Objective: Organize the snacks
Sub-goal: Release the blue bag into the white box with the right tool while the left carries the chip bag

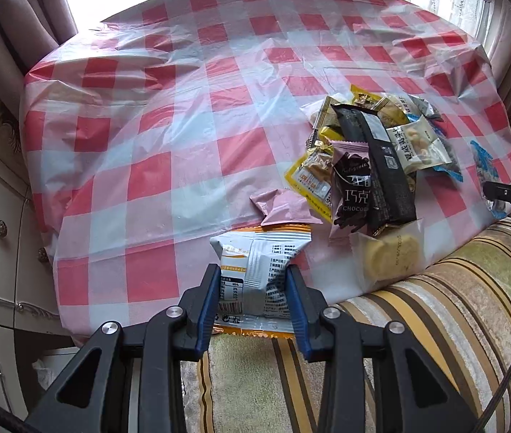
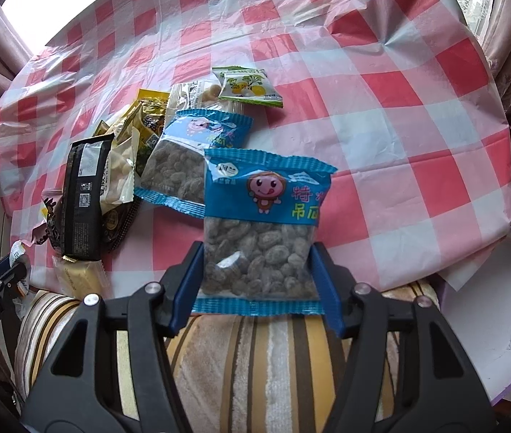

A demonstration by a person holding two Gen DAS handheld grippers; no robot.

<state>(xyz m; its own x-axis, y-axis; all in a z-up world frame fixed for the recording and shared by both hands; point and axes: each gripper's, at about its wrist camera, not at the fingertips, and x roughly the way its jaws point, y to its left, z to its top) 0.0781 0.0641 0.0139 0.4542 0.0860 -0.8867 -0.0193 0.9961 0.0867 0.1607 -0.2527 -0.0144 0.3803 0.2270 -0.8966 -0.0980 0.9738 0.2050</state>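
Checked red and white plastic cloth (image 1: 154,166) covers most of both views. One mixed heap of snacks (image 1: 367,166) lies at right centre of the left view. Two blue packets show: the right gripper (image 2: 255,270) pinches one blue packet (image 2: 262,223); its twin (image 2: 190,151) lies above it. The left gripper (image 1: 252,292) pinches one white-orange packet (image 1: 255,270) (lift both clear, without squeezing).

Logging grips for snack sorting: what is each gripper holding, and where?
Left gripper: white-and-orange packet, by its sides. Right gripper: blue packet, by its clear lower sides.

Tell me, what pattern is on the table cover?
Red and white checks on the tablecloth, clearest in the left wrist view.
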